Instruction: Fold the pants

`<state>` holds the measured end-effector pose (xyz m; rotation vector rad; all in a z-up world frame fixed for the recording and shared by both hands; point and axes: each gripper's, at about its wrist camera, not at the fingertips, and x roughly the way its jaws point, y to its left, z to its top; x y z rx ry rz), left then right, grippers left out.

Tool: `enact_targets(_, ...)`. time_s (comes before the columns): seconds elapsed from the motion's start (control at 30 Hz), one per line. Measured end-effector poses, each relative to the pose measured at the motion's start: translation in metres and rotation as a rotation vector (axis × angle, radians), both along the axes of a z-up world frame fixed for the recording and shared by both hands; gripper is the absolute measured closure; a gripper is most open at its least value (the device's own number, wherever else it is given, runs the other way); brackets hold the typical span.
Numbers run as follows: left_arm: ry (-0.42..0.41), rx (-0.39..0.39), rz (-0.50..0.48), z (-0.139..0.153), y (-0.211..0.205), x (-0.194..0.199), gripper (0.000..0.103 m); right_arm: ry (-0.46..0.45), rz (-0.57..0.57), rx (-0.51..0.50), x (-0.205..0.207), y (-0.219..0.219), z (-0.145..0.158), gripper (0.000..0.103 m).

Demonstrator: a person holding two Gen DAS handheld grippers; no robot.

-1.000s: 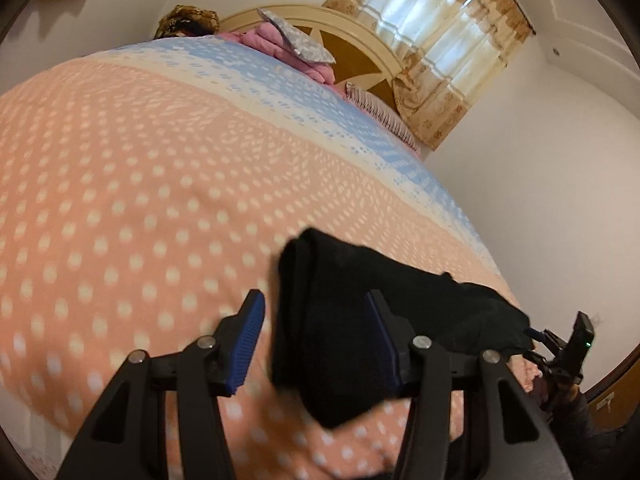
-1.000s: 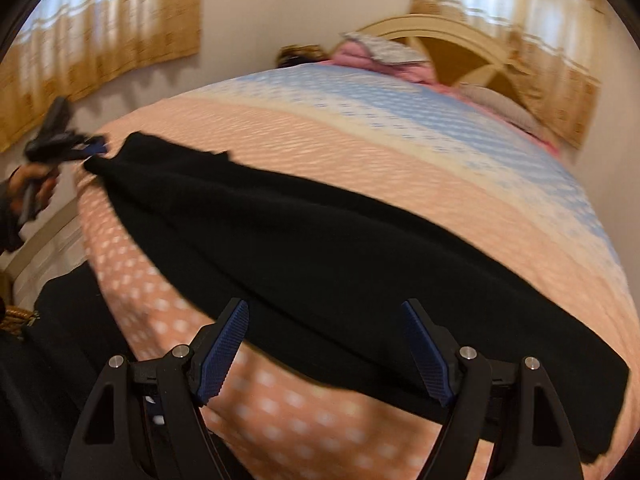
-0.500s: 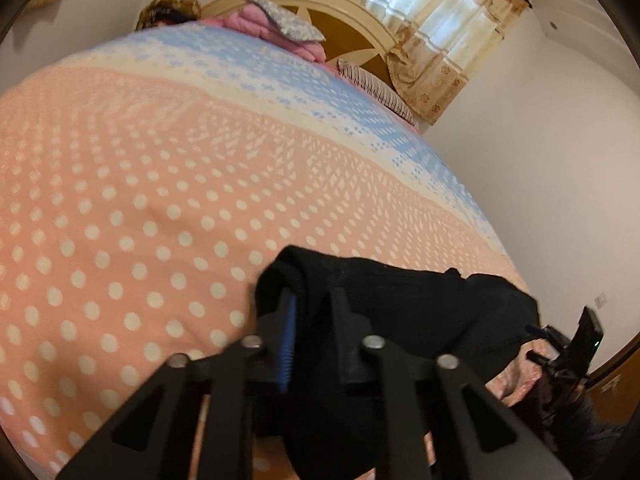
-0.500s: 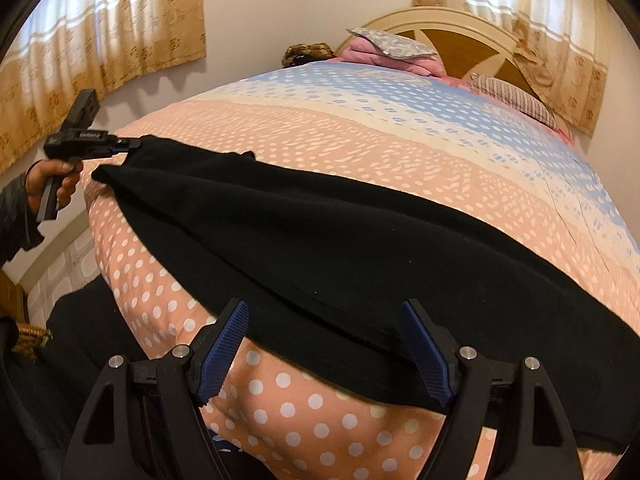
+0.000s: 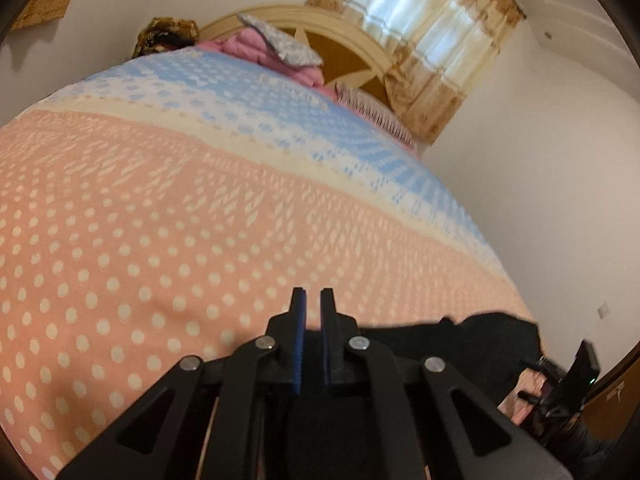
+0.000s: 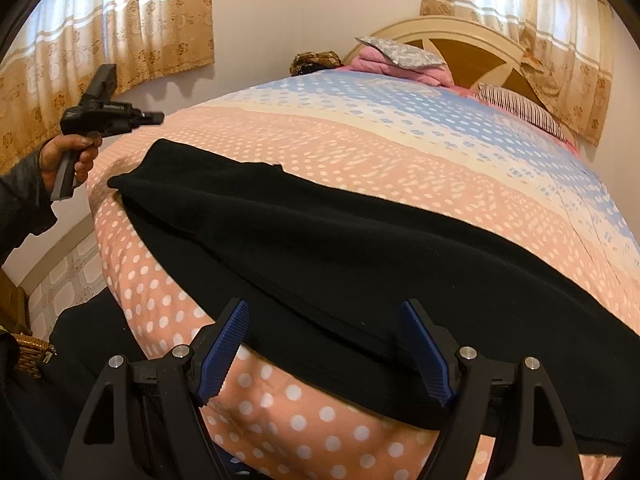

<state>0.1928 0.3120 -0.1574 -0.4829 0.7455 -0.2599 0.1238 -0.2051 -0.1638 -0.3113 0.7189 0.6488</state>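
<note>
In the right wrist view, a hand [image 6: 70, 158] at the upper left holds the left gripper [image 6: 154, 117] above the bed's corner, its tips nearly together and clear of the cloth. Whether anything is pinched there is too small to tell. Below it the black pants [image 6: 340, 256] stretch across the middle of the frame on the dotted pink bedspread [image 6: 304, 412], their far right end cut off by the frame edge. At the bottom the right gripper [image 6: 324, 354] stands wide open, the pants' near hem between its pads [image 6: 222, 352] but untouched. Pink bedding [image 6: 384, 60] and a headboard [image 6: 460, 36] sit top right. In the left wrist view the left gripper [image 5: 312, 332] is closed; dark cloth lies low behind its arms, motion-blurred.
</note>
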Motion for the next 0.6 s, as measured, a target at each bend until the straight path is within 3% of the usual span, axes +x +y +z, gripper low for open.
enact_targets(0.13, 0.039, 0.068, -0.002, -0.01, -0.006, -0.019, 0.092, -0.023, 0.035, -0.03, -0.004, 0.016, -0.005, 0.024)
enact_targets(0.2, 0.052, 0.032, -0.014, -0.014, -0.005, -0.024, 0.088, -0.049, 0.054, -0.079, -0.006, 0.027, -0.011, 0.024)
enact_targets(0.27, 0.071, -0.016, -0.021, -0.02, -0.006, -0.025, 0.078, -0.121, 0.066, -0.156, -0.011, 0.04, -0.018, 0.025)
enact_targets(0.33, 0.083, -0.058, -0.024, -0.026, -0.007, -0.023, 0.076, -0.192, 0.087, -0.226, -0.017, 0.051, -0.023, 0.031)
enact_targets(0.4, 0.088, -0.096, -0.035, -0.031, -0.009, -0.018, 0.076, -0.241, 0.108, -0.282, -0.022, 0.059, -0.026, 0.044)
enact_targets(0.53, 0.1, -0.134, -0.039, -0.037, -0.013, -0.011, 0.076, -0.267, 0.114, -0.364, -0.02, 0.067, -0.035, 0.048)
enact_targets(0.57, 0.103, -0.151, -0.039, -0.039, -0.013, -0.01, 0.077, -0.276, 0.107, -0.379, -0.018, 0.066, -0.037, 0.054)
enact_targets(0.6, 0.105, -0.154, -0.036, -0.04, -0.011, -0.009, 0.082, -0.279, 0.1, -0.401, -0.015, 0.066, -0.039, 0.065)
